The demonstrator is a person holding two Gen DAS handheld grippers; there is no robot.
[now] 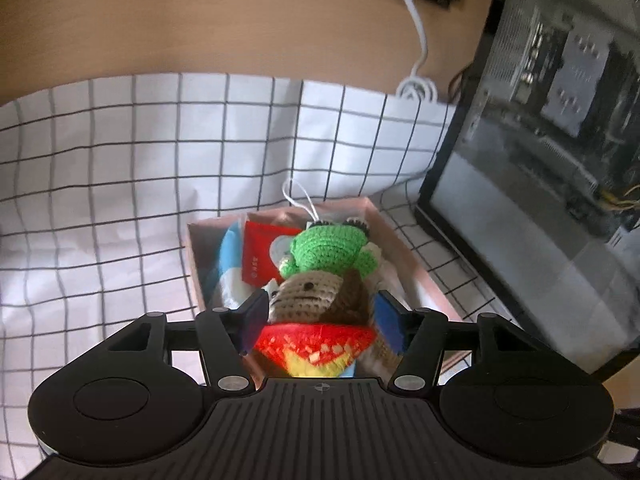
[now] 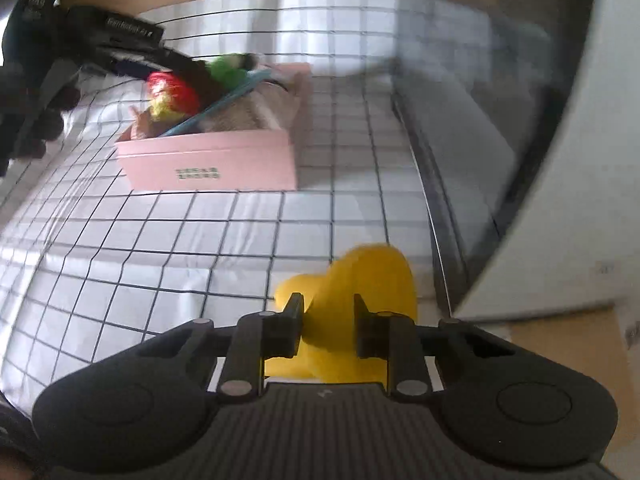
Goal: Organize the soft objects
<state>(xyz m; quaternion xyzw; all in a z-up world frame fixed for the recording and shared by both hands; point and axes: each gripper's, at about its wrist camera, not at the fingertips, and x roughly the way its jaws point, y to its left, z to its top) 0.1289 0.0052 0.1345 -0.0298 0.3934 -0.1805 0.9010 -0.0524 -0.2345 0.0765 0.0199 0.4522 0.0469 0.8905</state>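
Note:
My left gripper (image 1: pixel 322 316) is shut on a crochet doll (image 1: pixel 308 296) with a tan head, brown hair and a red and yellow skirt, held over the open pink box (image 1: pixel 404 248). Just beyond the doll is a green crochet frog (image 1: pixel 328 248); I cannot tell whether the two are joined. The box also holds a blue and white soft thing (image 1: pixel 228 264) and a red card (image 1: pixel 260 256). In the right wrist view my right gripper (image 2: pixel 328 320) pinches a yellow heart-shaped plush (image 2: pixel 372 280) on the checked cloth (image 2: pixel 180 240), in front of the pink box (image 2: pixel 208 160).
A white cloth with a black grid (image 1: pixel 120 160) covers the wooden table. A computer case with a glass side (image 1: pixel 540 140) stands close to the right of the box. A white cable (image 1: pixel 418 40) lies coiled behind it. A brown cardboard surface (image 2: pixel 568 340) shows at the near right.

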